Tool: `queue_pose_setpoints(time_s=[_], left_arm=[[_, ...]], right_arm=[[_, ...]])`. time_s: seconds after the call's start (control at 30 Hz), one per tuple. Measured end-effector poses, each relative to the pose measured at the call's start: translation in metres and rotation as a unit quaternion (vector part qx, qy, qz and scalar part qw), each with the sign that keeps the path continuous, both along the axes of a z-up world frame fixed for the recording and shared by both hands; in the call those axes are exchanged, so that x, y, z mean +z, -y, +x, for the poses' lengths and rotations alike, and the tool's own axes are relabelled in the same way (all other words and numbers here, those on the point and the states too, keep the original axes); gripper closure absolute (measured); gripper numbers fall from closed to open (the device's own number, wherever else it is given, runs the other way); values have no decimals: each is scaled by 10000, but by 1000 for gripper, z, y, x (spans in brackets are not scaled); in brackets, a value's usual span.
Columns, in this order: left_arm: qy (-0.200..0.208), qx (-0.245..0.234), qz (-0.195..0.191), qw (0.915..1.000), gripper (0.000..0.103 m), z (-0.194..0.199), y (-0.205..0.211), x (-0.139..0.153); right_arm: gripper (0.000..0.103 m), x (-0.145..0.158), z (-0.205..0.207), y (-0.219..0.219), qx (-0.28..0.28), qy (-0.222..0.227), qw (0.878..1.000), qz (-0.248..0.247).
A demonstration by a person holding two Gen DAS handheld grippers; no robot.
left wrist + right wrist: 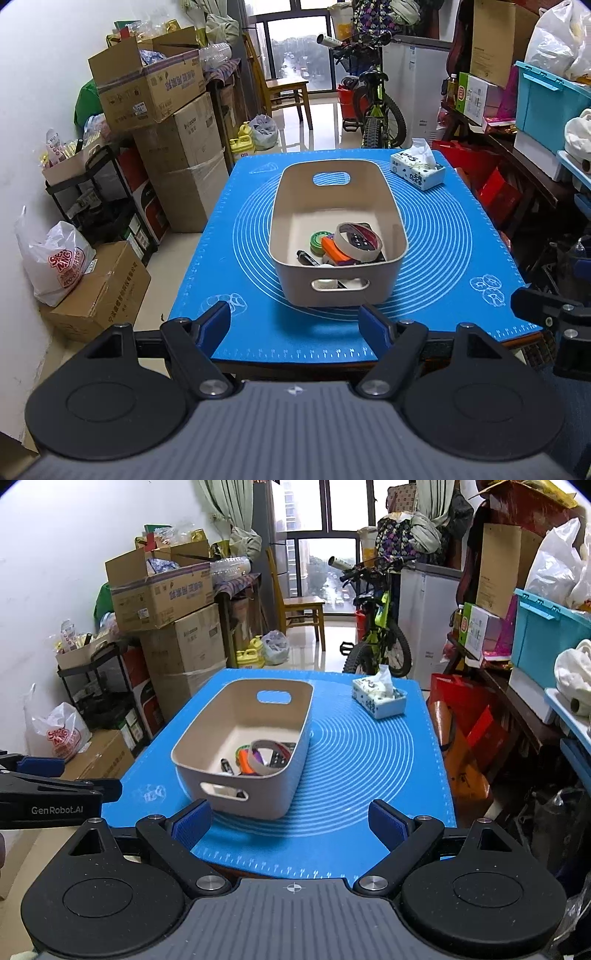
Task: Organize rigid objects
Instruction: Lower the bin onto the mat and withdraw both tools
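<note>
Centrally on the blue mat (443, 236) the beige bin (338, 266) is sitting, its long axis running away from the cameras, a handle cutout in each end wall. Inside, crowded toward the near end, are lying a roll of masking tape (357, 240), an orange block (334, 250), a green round tin (320, 240) and a black marker (308, 257); a dark calculator-like item is showing through the tape's ring. The left wrist view is looking almost straight down the bin and showing these contents clearly, whereas the right wrist view is seeing the bin (243, 753) from its right, with the near wall hiding much of the pile. Beyond the bin, a tissue box (417, 168) is standing at the mat's far right corner, well apart. The left gripper (295, 325) is hovering at the mat's near edge, fingers spread wide and holding nothing. The right gripper (290, 821) is likewise hanging over the near edge, fingers apart and empty. Only the right view is showing the left gripper from the side, at its left margin.
</note>
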State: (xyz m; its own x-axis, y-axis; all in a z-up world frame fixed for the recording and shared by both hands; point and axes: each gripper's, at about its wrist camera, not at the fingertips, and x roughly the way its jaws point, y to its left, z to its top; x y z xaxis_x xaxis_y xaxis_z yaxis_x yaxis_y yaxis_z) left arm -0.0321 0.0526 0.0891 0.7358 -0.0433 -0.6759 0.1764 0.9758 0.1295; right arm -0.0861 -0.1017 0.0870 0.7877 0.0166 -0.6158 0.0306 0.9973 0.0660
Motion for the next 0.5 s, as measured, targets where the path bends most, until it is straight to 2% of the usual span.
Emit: queue_pose_setpoints(time_s=[0.5], left_arm=[[-50, -177, -151, 9997, 26, -27, 14, -8]], right_arm=[[11, 1, -33, 0, 122, -54, 9999, -32]])
